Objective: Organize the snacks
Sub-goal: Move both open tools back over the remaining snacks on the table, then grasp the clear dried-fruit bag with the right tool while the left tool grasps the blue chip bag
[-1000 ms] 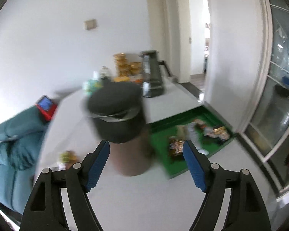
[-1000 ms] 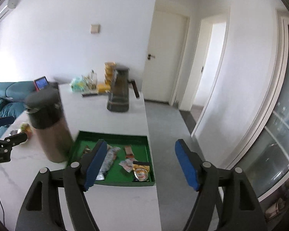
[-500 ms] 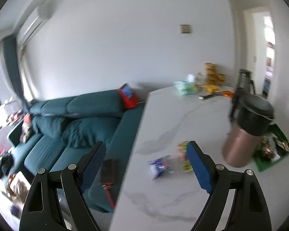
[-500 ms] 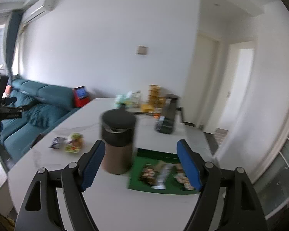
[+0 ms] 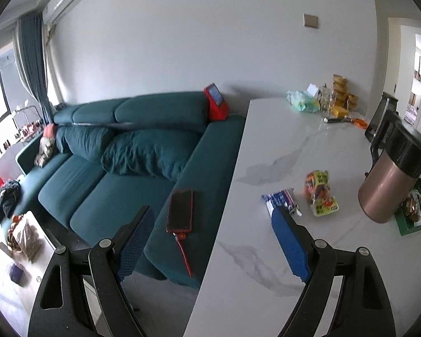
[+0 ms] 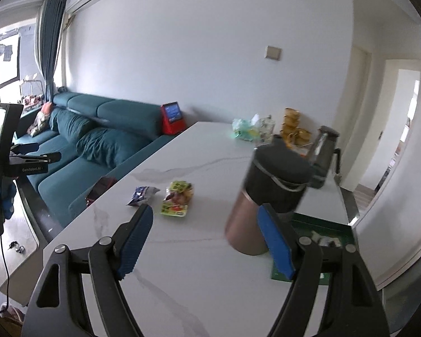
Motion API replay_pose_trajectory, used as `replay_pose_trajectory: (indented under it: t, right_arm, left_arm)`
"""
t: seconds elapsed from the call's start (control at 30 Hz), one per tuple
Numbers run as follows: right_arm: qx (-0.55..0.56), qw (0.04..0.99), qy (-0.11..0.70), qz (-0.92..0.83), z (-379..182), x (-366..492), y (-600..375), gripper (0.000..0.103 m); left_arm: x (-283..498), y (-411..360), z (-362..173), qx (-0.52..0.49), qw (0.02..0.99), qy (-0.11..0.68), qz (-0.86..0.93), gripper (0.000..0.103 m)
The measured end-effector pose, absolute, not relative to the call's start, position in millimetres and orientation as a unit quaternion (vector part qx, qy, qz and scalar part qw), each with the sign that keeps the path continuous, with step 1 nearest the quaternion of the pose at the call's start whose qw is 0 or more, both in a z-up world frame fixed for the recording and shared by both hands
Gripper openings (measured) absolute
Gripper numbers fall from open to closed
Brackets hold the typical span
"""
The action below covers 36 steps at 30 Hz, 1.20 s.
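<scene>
Both grippers, left [image 5: 212, 234] and right [image 6: 205, 234], gape with nothing between their pads. I see two snack packs, blue [image 5: 280, 200] and yellow-green [image 5: 320, 192], lying side by side on the white table [image 5: 266, 266], the flask [image 6: 269, 199] and green tray [image 6: 334, 231] beyond them, the sofa [image 5: 132, 151] alongside.

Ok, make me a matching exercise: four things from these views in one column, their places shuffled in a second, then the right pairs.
Things
1. dark phone with red cable
2. blue-and-white snack packet
3. small red screen device
4. copper flask with black lid

Places
A. on the white marble table, beside the yellow-green snack pack
B. at the green tray's edge
C. on the teal sofa's arm
D. on the sofa's back corner

Pairs: 1-C, 2-A, 3-D, 4-B
</scene>
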State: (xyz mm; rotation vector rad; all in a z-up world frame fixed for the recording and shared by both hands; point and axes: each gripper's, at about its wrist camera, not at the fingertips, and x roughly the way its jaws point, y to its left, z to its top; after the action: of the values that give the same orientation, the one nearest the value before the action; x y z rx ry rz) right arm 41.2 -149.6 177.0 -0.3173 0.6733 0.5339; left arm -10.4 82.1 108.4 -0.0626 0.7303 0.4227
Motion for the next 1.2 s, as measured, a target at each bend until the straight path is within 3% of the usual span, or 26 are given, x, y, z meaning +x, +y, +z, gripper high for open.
replay_pose_trajectory:
  t: [0.27, 0.67, 1.2]
  right_arm:
    - [-0.155, 0.889, 0.333, 0.274, 163, 77, -95, 0.1]
    - [-0.162, 0.845, 0.428, 0.276, 58, 163, -36, 0.1]
    - [-0.136, 0.818, 0.489, 0.27, -26, 235, -6, 0.1]
  left_arm:
    - [19, 83, 86, -0.048, 0.907, 0.378, 0.179, 0.082]
    - [113, 60, 15, -0.059, 0.882, 0.451, 0.123, 0.081]
    - [181, 55, -47, -0.075, 0.854, 0.502, 0.116, 0.081]
